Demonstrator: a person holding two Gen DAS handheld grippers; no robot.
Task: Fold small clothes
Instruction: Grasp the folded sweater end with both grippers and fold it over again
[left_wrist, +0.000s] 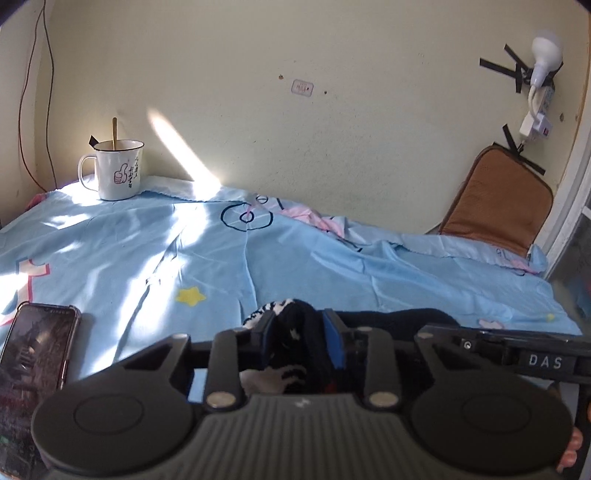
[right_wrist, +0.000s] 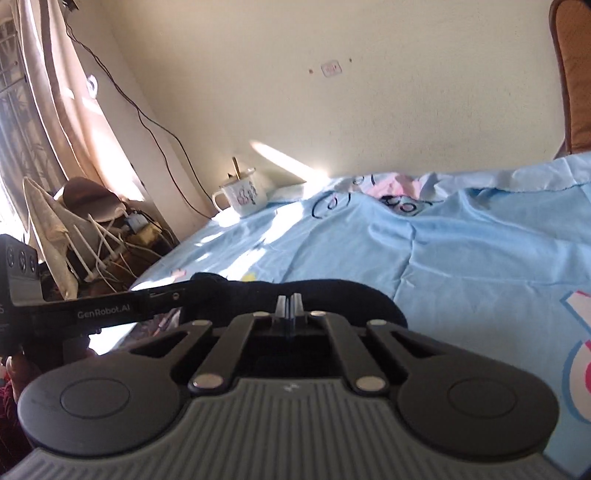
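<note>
A small black garment with white patterned parts (left_wrist: 295, 332) lies on the light blue sheet (left_wrist: 295, 258) at the near edge. My left gripper (left_wrist: 301, 332) is shut on a bunched part of it, the cloth bulging between the blue pads. The black cloth stretches to the right (left_wrist: 399, 315). In the right wrist view the same black garment (right_wrist: 295, 288) lies just ahead of my right gripper (right_wrist: 290, 306), whose pale fingertips are pressed together; whether cloth is caught between them is hidden. The other gripper's body (right_wrist: 92, 310) reaches in from the left.
A white enamel mug with a spoon (left_wrist: 116, 170) stands at the far left by the wall. A phone (left_wrist: 35, 362) lies at the near left. A brown cushion (left_wrist: 495, 199) leans at the far right. Cables and clutter (right_wrist: 103, 236) sit beside the bed.
</note>
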